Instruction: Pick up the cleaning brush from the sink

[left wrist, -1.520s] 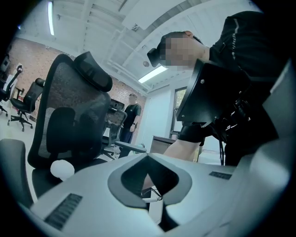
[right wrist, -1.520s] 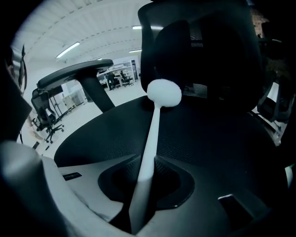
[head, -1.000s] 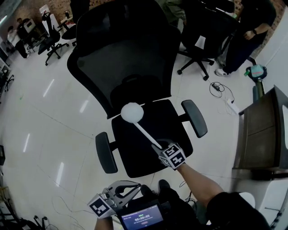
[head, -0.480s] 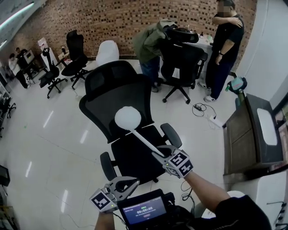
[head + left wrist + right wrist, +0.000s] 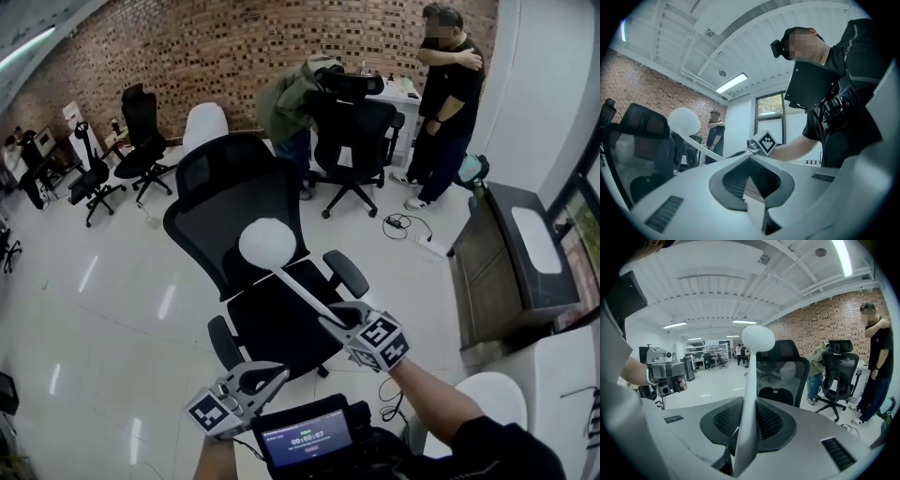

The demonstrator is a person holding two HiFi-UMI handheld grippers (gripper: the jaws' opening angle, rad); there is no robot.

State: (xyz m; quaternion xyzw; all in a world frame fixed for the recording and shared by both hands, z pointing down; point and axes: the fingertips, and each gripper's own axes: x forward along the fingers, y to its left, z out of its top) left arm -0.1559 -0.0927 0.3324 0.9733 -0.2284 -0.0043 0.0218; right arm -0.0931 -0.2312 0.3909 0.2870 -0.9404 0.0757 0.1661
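With the right tool clamped on the handle end of the cleaning brush, held aloft above an office chair, and the left tool closed on nothing, the top-heavy brush may pivot or slip free.

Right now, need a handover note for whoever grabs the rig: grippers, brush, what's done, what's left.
Right gripper: shut on the handle of the cleaning brush, with its white round head pointing forward, in the air in front of the black office chair.
Left gripper: shut, nothing between the jaws, lower and nearer the body.
Done: brush is picked up and touches nothing else.
Left: nothing on the pick; probably just keep the grip.
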